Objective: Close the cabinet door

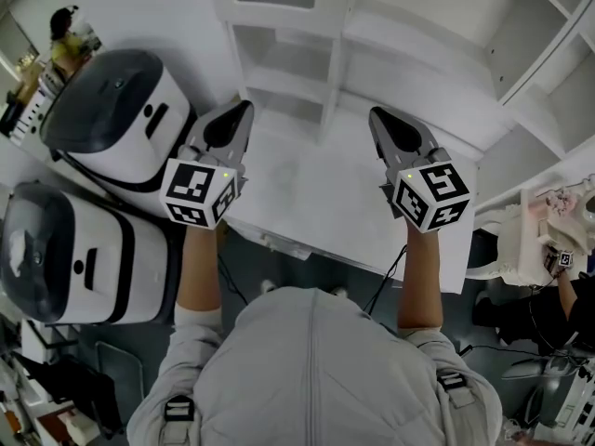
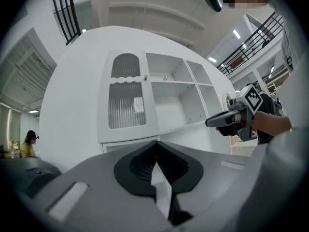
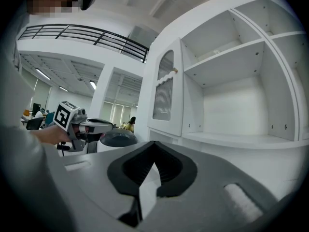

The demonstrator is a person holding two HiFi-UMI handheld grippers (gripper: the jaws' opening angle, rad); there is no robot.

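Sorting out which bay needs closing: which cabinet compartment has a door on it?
The leftmost one: it alone has a door with an arched top and ribbed panel; the compartments to its right are doorless open shelves.

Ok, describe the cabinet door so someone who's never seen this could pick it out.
Find the tall white cabinet straight ahead. Most of it is open shelves; the door covers its leftmost section. It alone has an arched window over ribbed glass and a small knob on its right edge.

Cabinet [image 2: 183, 108] white; door [image 2: 126, 111] pane ribbed grey. Left gripper [image 1: 244, 107], right gripper [image 1: 376, 114] grey; cubes [image 1: 197, 191] black-and-white squared. Machines [image 1: 158, 137] white, lids [image 1: 112, 96] dark.
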